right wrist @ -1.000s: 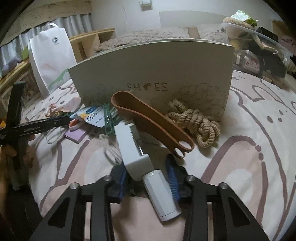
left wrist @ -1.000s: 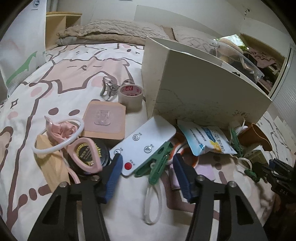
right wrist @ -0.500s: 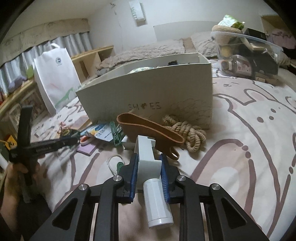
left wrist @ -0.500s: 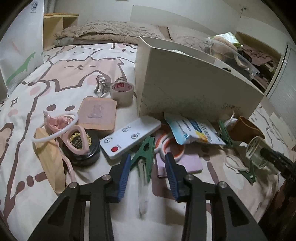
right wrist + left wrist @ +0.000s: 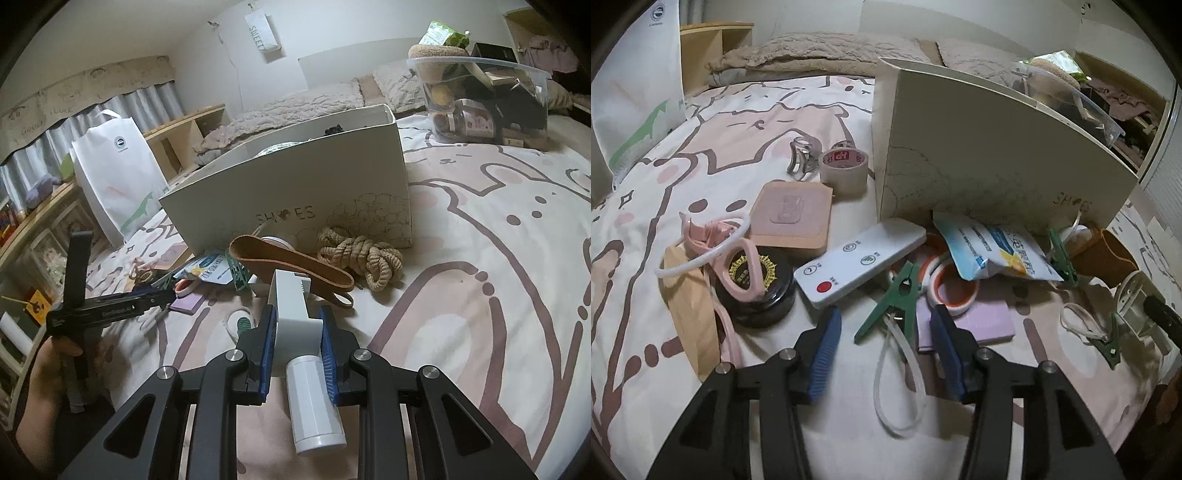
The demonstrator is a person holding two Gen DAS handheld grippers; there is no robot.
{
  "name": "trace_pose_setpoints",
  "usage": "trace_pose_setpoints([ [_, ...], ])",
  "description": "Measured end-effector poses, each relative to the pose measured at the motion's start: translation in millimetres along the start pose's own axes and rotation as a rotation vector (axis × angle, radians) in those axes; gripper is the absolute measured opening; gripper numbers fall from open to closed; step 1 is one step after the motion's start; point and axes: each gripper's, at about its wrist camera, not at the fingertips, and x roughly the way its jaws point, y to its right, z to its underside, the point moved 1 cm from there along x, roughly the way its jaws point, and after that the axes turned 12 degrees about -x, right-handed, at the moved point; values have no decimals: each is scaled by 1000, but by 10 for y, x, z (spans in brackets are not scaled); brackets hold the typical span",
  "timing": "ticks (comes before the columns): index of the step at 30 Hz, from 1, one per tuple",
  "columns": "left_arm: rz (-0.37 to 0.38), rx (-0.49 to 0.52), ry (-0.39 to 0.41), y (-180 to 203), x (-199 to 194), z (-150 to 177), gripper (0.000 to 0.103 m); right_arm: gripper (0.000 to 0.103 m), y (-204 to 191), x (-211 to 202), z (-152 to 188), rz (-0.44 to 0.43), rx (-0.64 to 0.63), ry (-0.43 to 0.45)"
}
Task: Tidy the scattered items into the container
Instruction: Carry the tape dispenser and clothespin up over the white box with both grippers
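A cream shoe box (image 5: 295,199) stands open on the bed; it also shows in the left wrist view (image 5: 990,155). My right gripper (image 5: 295,332) is shut on a white handheld device (image 5: 295,325) and holds it above the bed in front of the box. My left gripper (image 5: 882,332) is open, its jaws either side of a green clothes peg (image 5: 894,299) with a clear loop. Around it lie a white remote (image 5: 860,266), a black tin (image 5: 757,284), a tape roll (image 5: 844,166), a snack packet (image 5: 993,251) and a purple pad (image 5: 982,321).
A brown leather shoehorn (image 5: 291,262) and a coiled rope (image 5: 362,258) lie before the box. A clear storage bin (image 5: 484,99) stands behind on the right. A white paper bag (image 5: 118,173) leans at the left. A pink card (image 5: 794,218) and pink clips (image 5: 713,236) lie left of the remote.
My right gripper has lifted the white device higher, away from the bed. My left gripper has opened wider again around the green peg.
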Motion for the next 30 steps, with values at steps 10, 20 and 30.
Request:
trace_pose_setpoints([
  [10, -13, 21, 11, 69, -32, 14, 28, 24, 18, -59, 17, -11, 17, 16],
  [20, 19, -34, 69, 112, -305, 77, 27, 24, -5, -198, -64, 7, 7, 62],
  [30, 69, -39, 101, 286, -614, 222, 27, 24, -65, -454, -103, 25, 27, 112],
])
